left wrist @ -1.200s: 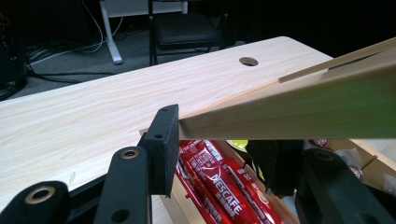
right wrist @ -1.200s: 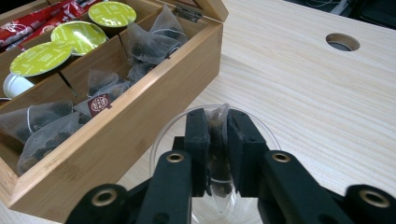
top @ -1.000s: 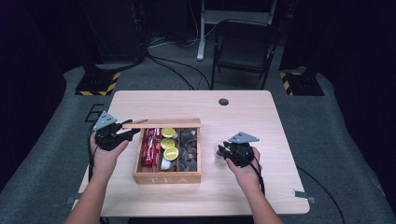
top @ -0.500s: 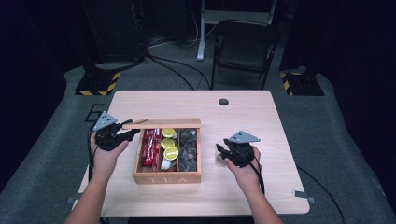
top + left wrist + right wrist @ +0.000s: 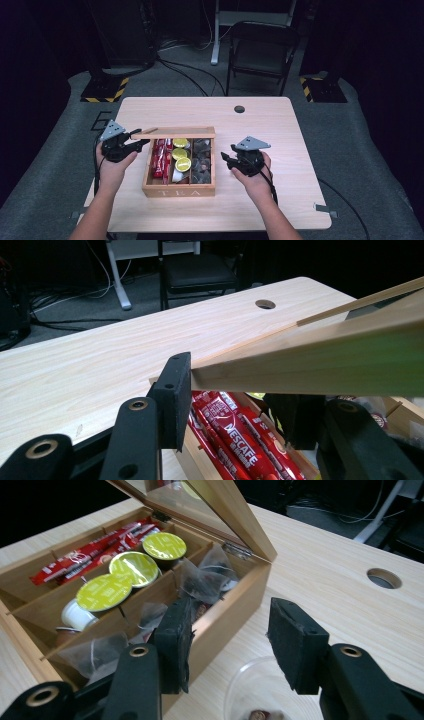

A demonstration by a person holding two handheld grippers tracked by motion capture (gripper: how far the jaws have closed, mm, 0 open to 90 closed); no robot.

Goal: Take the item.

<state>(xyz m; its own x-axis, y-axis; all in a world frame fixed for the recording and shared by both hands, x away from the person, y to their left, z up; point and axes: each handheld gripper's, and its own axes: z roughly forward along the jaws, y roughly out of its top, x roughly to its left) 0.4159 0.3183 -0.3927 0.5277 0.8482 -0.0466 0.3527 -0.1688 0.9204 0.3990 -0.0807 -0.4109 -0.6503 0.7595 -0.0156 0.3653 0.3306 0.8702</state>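
A box [image 5: 178, 189] sits near the middle of the table [image 5: 280, 125], close to the person's edge. Its lid [image 5: 175, 132] stands up along the far side. Inside are 3 rows. The sticks [image 5: 160, 157] lie in the left row, the round pods [image 5: 181, 156] in the middle row, and the tea bags [image 5: 202, 160] in the right row. The left gripper [image 5: 134, 145] is at the lid's left corner. The right gripper [image 5: 226, 159] is just right of the box, above a cup [image 5: 260, 692]. A chair [image 5: 261, 50] stands behind the table.
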